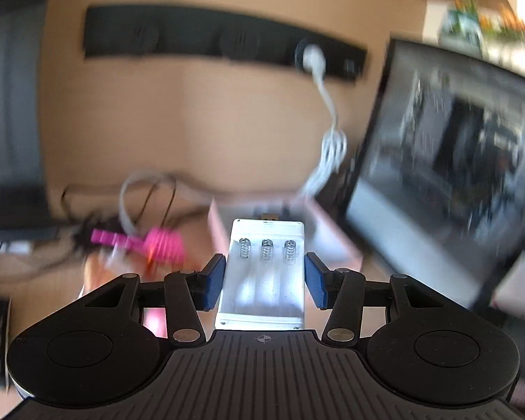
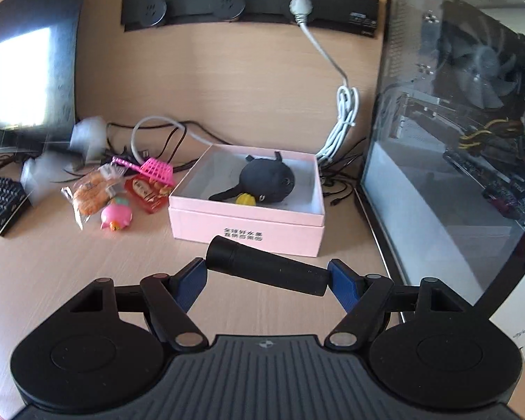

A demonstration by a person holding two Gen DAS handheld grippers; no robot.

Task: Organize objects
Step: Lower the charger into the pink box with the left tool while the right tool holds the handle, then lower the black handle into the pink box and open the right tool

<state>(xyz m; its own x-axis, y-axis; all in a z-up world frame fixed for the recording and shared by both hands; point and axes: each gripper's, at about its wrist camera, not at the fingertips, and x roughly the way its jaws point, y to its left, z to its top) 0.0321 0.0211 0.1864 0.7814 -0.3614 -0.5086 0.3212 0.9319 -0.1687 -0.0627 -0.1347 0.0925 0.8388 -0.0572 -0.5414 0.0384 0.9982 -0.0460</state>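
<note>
Battery case [image 1: 264, 273] sits clamped in left tongs [image 1: 264, 280]; right tongs [image 2: 265, 280] clamp black cylinder [image 2: 267, 269].

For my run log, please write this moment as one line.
left gripper: holds white battery case | right gripper: holds black cylinder | pink box: open, black plush inside

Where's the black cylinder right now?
In the right wrist view, the black cylinder lies crosswise between the right claw's blue pads, just in front of the pink box, left of the PC case.
</note>
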